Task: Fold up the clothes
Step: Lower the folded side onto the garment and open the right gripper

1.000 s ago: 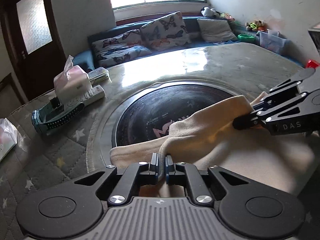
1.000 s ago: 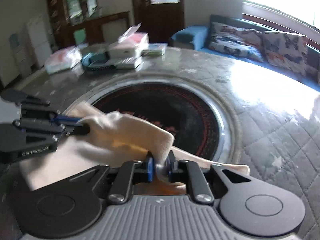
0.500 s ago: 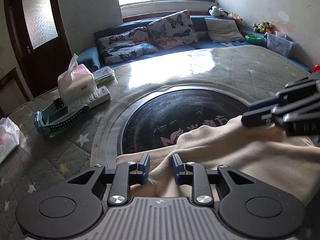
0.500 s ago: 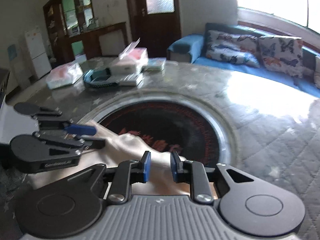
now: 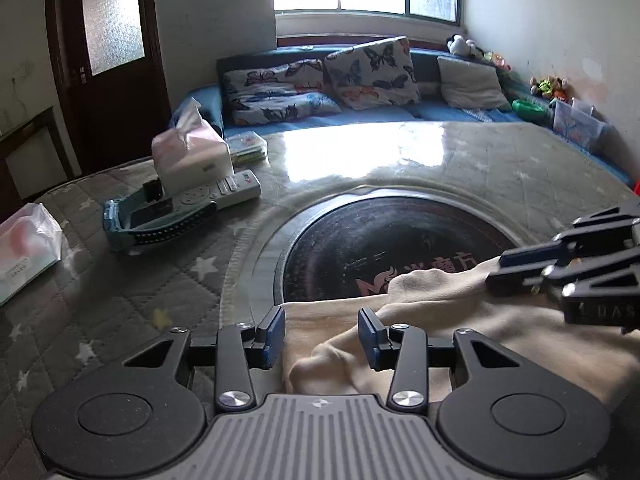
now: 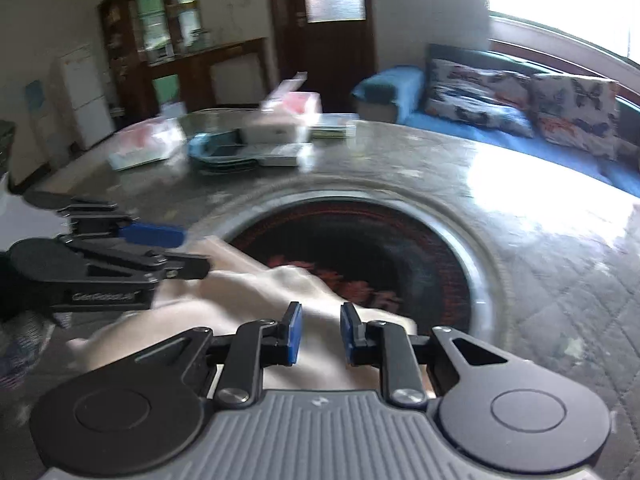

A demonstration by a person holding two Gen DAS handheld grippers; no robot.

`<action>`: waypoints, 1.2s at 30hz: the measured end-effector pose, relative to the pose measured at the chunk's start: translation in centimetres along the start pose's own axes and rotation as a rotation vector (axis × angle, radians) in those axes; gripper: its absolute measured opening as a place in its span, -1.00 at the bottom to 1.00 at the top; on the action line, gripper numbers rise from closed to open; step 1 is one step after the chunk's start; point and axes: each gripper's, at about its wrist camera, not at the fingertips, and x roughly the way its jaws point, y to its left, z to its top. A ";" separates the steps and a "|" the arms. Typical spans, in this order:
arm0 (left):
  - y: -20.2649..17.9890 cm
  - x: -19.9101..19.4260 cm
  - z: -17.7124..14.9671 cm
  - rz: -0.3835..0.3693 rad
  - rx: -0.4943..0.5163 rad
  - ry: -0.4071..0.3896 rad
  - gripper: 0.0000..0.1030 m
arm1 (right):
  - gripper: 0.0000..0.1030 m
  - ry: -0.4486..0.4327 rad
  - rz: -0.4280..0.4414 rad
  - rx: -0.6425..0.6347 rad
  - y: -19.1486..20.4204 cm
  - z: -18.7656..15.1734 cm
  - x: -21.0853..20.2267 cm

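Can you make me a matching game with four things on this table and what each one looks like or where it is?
Things:
1. cream cloth
2. tissue box
3. remote control
4. left claw

Descriptions:
A. open, holding nothing
B. long and white, lying flat in front of the box
C. rumpled, partly over the dark round centre
D. has a tissue sticking up from the top

Pairs: 1-C, 2-D, 3-B, 4-A
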 end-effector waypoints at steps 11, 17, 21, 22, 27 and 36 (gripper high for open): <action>-0.8 -5.1 -4.3 -0.039 -0.005 -0.035 -0.16 | -0.57 0.045 0.010 -0.077 2.9 -0.8 2.3; 1.3 -5.5 -4.7 -0.042 -0.117 -0.030 -0.25 | -0.57 0.015 0.014 -0.082 2.8 -0.8 0.3; 2.0 -4.4 -3.9 -0.033 -0.143 -0.025 -0.26 | -0.57 0.008 0.020 -0.094 3.1 -1.2 -0.9; 2.0 -4.0 -3.7 -0.028 -0.142 -0.024 -0.26 | -0.57 0.008 0.022 -0.097 3.2 -1.2 -1.0; 2.1 -2.3 -3.3 -0.006 -0.130 -0.007 -0.32 | -0.51 0.012 0.038 -0.106 3.7 -1.5 -1.1; 1.0 -1.2 -3.3 0.048 -0.066 -0.018 -0.89 | -0.48 0.017 0.024 -0.090 2.9 -2.9 -2.2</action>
